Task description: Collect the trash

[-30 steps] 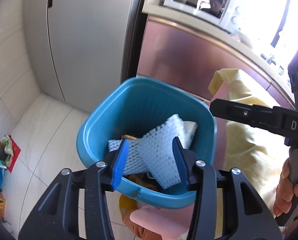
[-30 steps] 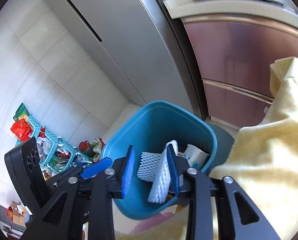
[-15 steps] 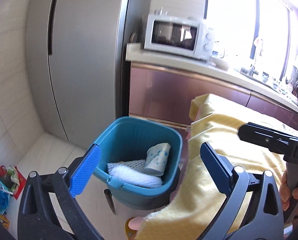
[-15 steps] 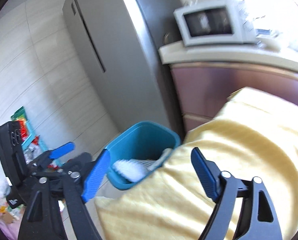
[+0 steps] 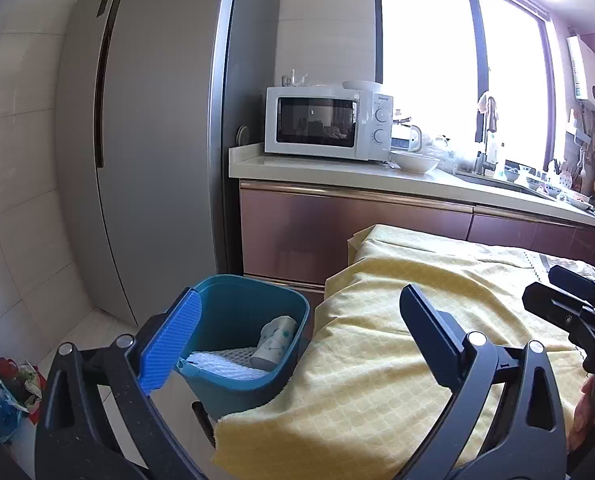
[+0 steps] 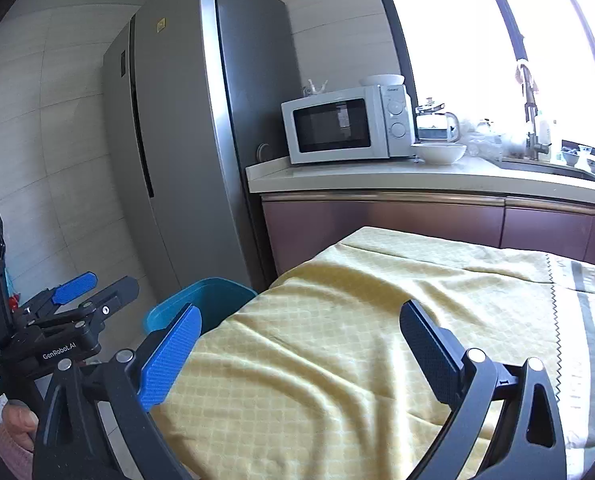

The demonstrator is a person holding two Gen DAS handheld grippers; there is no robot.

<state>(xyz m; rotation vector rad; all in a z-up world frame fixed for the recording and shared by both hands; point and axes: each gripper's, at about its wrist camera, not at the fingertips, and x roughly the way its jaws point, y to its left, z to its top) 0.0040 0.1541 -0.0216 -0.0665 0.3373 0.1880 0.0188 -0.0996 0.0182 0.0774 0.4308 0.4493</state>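
Note:
A teal bin stands on the floor against the corner of a table draped in a yellow cloth. White foam netting and a paper cup lie inside it. My left gripper hangs open and empty above and short of the bin. My right gripper is over the cloth, its jaws still opening with nothing between them. From there only the bin's rim shows. Each gripper appears at the edge of the other's view, with a hand on its handle.
A tall grey fridge rises behind the bin. Beside it runs a counter with a white microwave, a bowl and a sink tap under a bright window. Baskets of colourful clutter sit on the floor at left.
Both grippers held white foam netting over the bin, then opened and let it fall in. Both have since pulled back and up, away from the bin.

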